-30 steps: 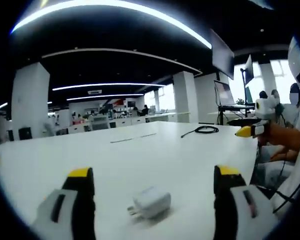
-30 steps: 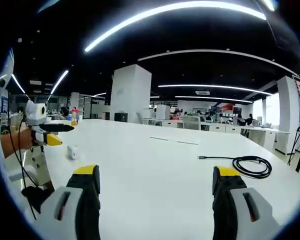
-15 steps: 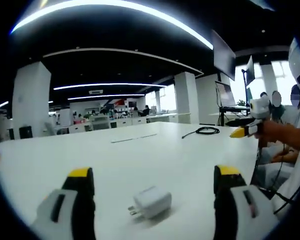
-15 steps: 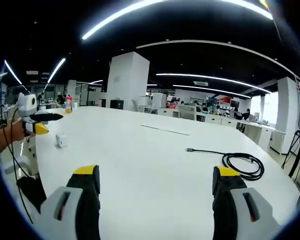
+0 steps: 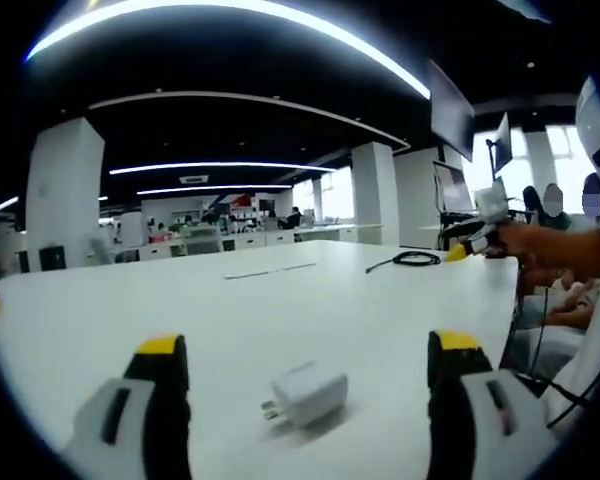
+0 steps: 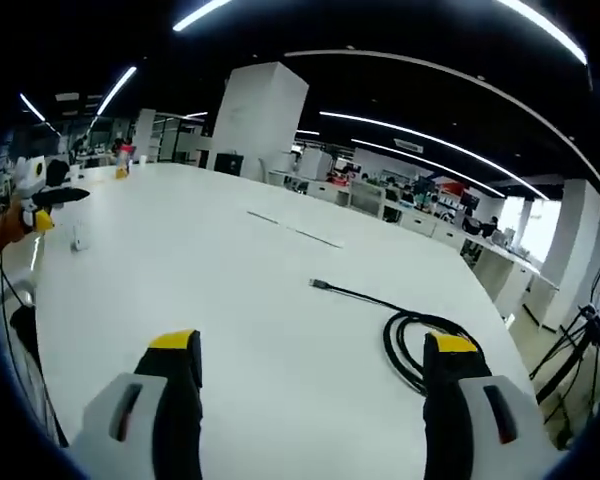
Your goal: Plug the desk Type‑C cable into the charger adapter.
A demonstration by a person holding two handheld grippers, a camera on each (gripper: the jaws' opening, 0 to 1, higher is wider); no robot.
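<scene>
Left gripper view: adapter (image 5: 307,394) between wide left claw (image 5: 310,375) jaws, untouched.

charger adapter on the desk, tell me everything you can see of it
The charger adapter is a small white block with rounded corners, plastic by its look, lying tilted on the white desk. Metal prongs stick out of its lower-left end. It sits between the open jaws of the left gripper, untouched, and nothing is plugged into it. In the right gripper view it is a tiny white shape far across the desk, too small for detail.
</scene>
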